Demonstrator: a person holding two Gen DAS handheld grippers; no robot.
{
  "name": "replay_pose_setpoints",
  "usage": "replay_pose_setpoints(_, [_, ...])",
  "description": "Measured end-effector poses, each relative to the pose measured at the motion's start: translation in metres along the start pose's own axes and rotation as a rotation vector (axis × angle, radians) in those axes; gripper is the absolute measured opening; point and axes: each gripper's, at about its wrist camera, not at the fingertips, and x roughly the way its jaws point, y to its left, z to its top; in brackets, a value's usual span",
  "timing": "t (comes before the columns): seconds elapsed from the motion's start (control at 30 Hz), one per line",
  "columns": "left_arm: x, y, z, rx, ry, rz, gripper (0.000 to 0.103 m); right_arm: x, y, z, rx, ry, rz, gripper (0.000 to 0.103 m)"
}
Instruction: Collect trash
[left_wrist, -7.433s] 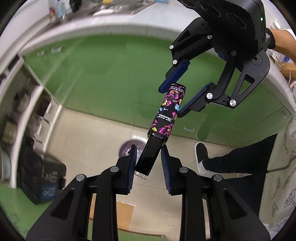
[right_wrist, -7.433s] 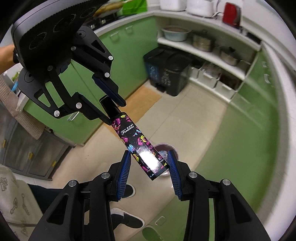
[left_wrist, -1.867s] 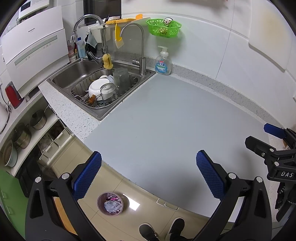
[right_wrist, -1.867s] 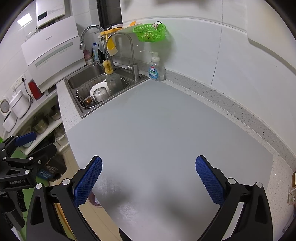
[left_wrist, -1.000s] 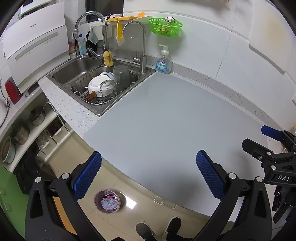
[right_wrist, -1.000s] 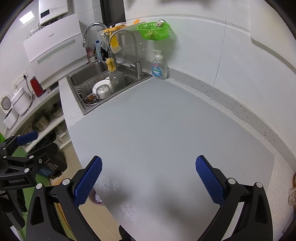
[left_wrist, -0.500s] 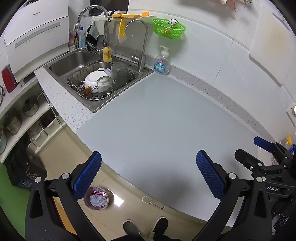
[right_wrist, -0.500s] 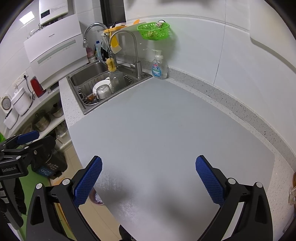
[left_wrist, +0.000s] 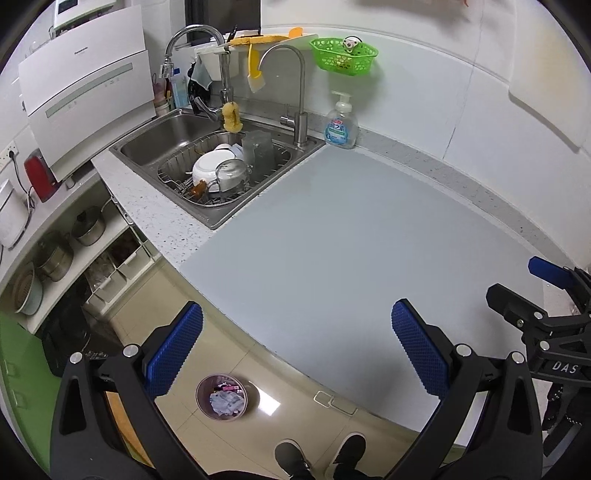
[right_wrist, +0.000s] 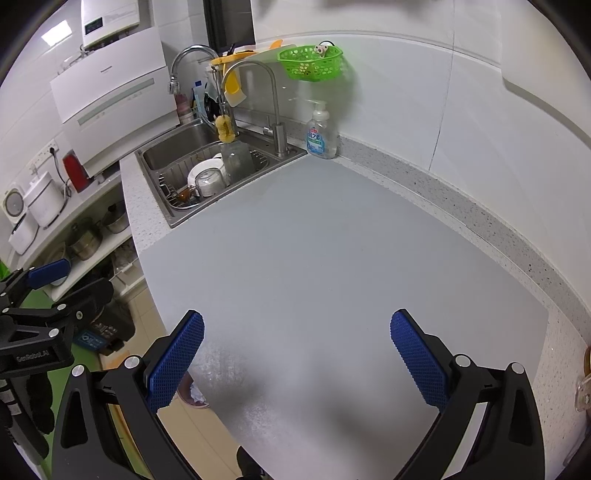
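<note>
1. The trash sits in a small round bin on the floor, at the lower left of the left wrist view, below the desk edge. It looks like crumpled paper and a bit of printed wrapper.
2. I judge such scraps light, soft and easily crushed, not fragile. A pinch on any raised fold would do, and glossy wrapper may slip between the pads.
3. No loose trash shows on the grey desk in either view, so the collecting seems finished or nearly so.
4. The left hand-held gripper is spread wide and holds nothing. It hangs over the desk's front edge with the bin below it.
5. The right hand-held gripper is equally wide and empty, above the bare desk surface and touching nothing.
6. Each hand-held gripper shows at the side edge of the other's view, well apart from it.
</note>
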Motion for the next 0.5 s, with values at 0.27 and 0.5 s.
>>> replay_pose_setpoints(0.27, [0.0008, -0.0023, 0.0020, -0.004, 0.006, -0.002, 0.100, -0.0005, 0.0007, 0.0004, -0.003, -0.001, -0.001, 0.097])
replay_pose_setpoints(0.5, [0.0001, -0.0019, 0.0019, -0.005, 0.006, -0.005, 0.100, -0.0005, 0.0008, 0.0002, -0.004, -0.002, -0.002, 0.097])
